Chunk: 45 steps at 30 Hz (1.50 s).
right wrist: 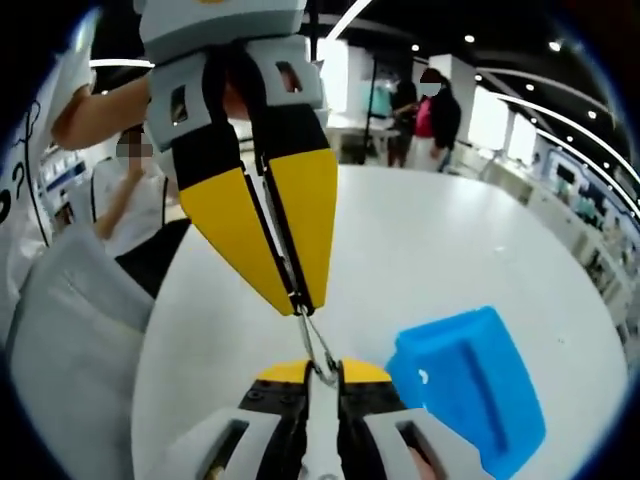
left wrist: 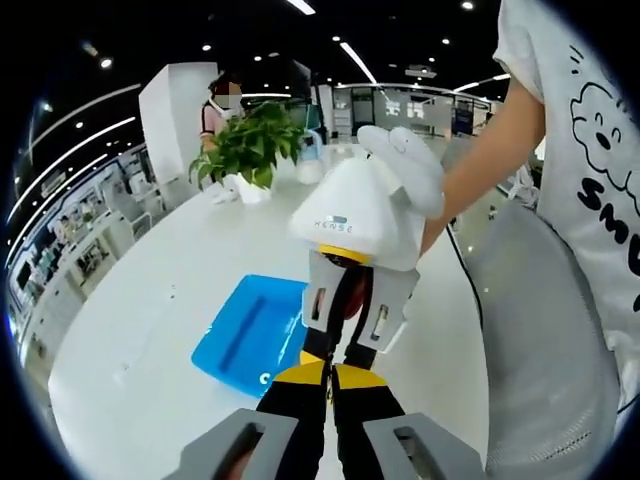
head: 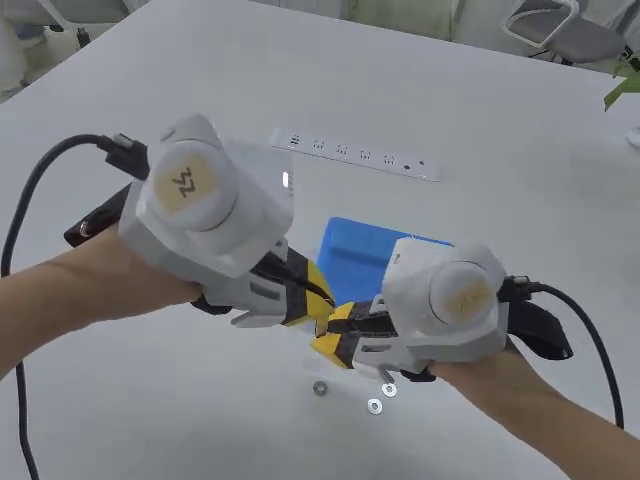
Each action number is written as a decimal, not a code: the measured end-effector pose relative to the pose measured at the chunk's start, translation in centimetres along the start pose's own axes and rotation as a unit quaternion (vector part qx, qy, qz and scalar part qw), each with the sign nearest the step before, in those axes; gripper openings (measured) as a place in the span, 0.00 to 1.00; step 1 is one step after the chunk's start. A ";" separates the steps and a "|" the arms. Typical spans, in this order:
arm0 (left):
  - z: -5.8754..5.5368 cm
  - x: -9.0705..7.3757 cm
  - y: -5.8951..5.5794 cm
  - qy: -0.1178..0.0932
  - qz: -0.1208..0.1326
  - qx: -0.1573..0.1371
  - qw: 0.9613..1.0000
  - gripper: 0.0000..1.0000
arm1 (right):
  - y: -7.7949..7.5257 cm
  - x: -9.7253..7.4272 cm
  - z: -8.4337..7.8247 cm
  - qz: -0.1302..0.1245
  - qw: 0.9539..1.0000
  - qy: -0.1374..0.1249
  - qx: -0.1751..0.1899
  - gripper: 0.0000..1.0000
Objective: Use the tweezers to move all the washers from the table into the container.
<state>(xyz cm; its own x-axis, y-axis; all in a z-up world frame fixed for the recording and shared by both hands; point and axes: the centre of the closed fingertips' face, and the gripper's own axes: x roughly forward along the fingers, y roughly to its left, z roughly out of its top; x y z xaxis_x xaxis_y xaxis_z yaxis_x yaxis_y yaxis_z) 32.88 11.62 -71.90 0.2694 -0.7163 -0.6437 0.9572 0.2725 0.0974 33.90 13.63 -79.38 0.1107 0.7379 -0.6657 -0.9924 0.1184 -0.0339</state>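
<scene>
Yellow fingers [right wrist: 240, 220] were seen meeting nose to nose above the counter [head: 450, 120], and between them the tweezers [right wrist: 315, 340] were stretched, a thin sliver of metal! One end was clamped in the closed fingers of the left gripper [right wrist: 300, 300]. The other end was pinched by the right gripper [right wrist: 322, 378], whose fingers were set almost together around it. So the tool was held at both ends, off the counter and near the blue container [head: 360, 250].

Down on the counter, three small washers [head: 375, 405] were spotted, lying flat and close together, just beside the right gripper and a little short of the container. Whether any lay inside the container could not be told. A white power strip [head: 355, 155] was noted further back, well apart from the action.

Handling was judged tricky. The tweezers were taken to be light, springy and slick, apt to twist between hard fingers. A hold across both legs, around mid-length, was thought best, so that a squeeze would close the tips. The washers were reckoned tiny, stiff, flat and slippery, hard to lift off a smooth top. A bite on the rim, with one tip through the hole, was favoured. A washer could easily be flicked away if nipped too hard.
</scene>
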 end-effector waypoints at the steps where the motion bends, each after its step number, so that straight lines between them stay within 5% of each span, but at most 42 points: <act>1: 0.5 -0.1 0.0 -0.002 0.001 0.004 1.000 0.00 | -0.1 -0.2 0.1 -0.002 1.000 -0.001 0.001 0.06; 12: 4.2 -0.2 1.9 -0.024 0.025 0.036 0.999 0.00 | -3.1 -3.6 1.3 -0.061 0.998 -0.021 0.012 0.06; 23: 5.2 1.4 4.9 -0.034 0.041 0.035 0.998 0.00 | -6.7 -4.1 1.0 -0.096 0.995 -0.024 0.020 0.06; 32: 3.8 4.7 7.1 -0.019 0.024 0.024 0.999 0.00 | -9.3 -2.5 -1.6 -0.103 0.994 0.009 0.034 0.06; 45: 1.7 7.5 8.3 0.005 0.012 0.017 1.000 0.00 | -10.8 -0.7 -4.4 -0.096 0.993 0.046 0.053 0.06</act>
<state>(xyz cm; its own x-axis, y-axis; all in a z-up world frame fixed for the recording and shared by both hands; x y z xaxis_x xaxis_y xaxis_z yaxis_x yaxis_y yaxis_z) 43.03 7.45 -74.62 0.2914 -0.7037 -0.6480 0.9537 0.2667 0.1392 44.30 8.96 -81.82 0.2872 0.6323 -0.7195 -0.9418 0.3234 -0.0918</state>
